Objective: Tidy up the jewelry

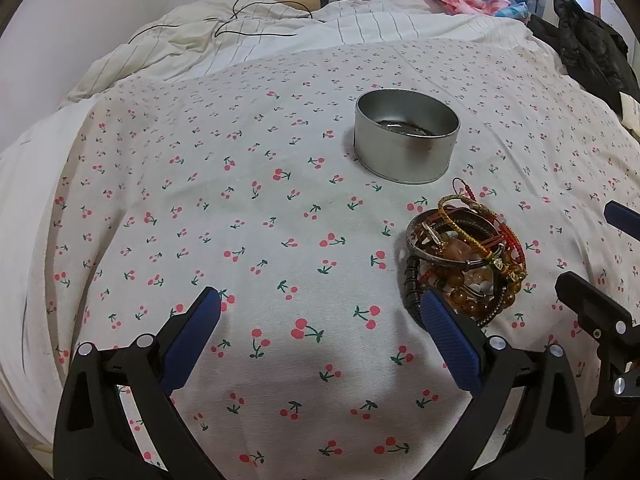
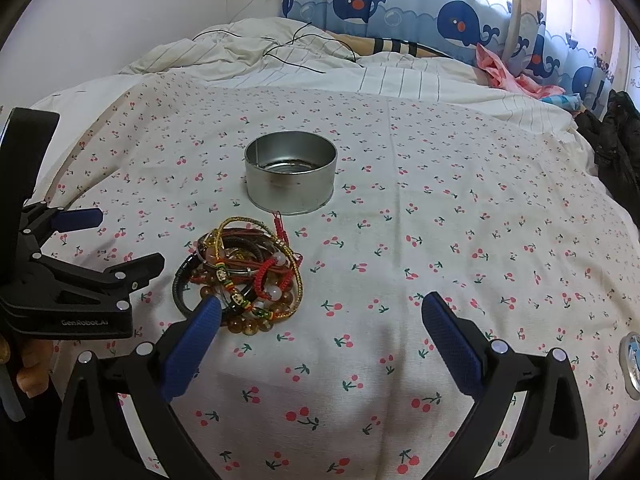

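**Operator:** Left hand-held gripper (image 1: pixel 320 308) status?

**Inspector:** Spread wide, nothing between its 2 blue pads. It hovers over the cherry-print sheet (image 1: pixel 240 208) on the bed. Its right pad (image 1: pixel 448 332) overlaps the near edge of the bracelet pile (image 1: pixel 466 260) in the left wrist view; contact cannot be confirmed.

**Operator:** Right hand-held gripper (image 2: pixel 320 312)?

**Inspector:** Also spread wide and empty. Its left pad (image 2: pixel 200 328) sits at the near edge of the same pile in the right wrist view.

**Operator:** Location of the jewelry?

**Inspector:** 1 tangled heap of bracelets lies on the sheet: amber beads, red cord, gold braid, a black band, a silver bangle. It lies between the 2 grippers, just in front of the round metal tin (image 1: pixel 407 140).

**Operator:** Tin condition?

**Inspector:** Upright, lid off, close behind the pile but apart from it. Its contents cannot be made out.

**Operator:** Surroundings?

**Inspector:** Striped duvet (image 1: pixel 280 36) with a black cable (image 1: pixel 256 32) behind, whale-print curtain (image 2: pixel 400 12) beyond, dark jacket (image 1: pixel 592 48) at the bed's right edge.
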Tool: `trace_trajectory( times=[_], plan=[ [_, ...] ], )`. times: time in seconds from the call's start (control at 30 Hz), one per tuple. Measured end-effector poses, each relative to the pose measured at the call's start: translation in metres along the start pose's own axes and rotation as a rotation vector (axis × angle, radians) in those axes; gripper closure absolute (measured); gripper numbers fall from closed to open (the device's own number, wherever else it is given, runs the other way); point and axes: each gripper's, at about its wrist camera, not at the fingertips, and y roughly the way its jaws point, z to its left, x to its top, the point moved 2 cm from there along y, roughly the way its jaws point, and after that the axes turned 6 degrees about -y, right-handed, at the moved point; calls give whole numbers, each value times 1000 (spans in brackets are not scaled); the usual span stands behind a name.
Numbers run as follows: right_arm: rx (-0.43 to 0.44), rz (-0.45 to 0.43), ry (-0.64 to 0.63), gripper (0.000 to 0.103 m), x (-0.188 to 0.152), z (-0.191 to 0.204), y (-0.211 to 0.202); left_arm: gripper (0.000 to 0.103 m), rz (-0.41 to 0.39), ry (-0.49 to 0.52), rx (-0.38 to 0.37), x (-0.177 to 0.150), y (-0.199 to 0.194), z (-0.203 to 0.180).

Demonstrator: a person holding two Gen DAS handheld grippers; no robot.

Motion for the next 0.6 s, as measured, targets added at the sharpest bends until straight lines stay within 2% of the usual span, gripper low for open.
trace_trajectory(
  times=[0.6],
  plan=[
    [-3,9,-9,7,1,4,0,7,1,4,1,0,-1,0]
  ],
)
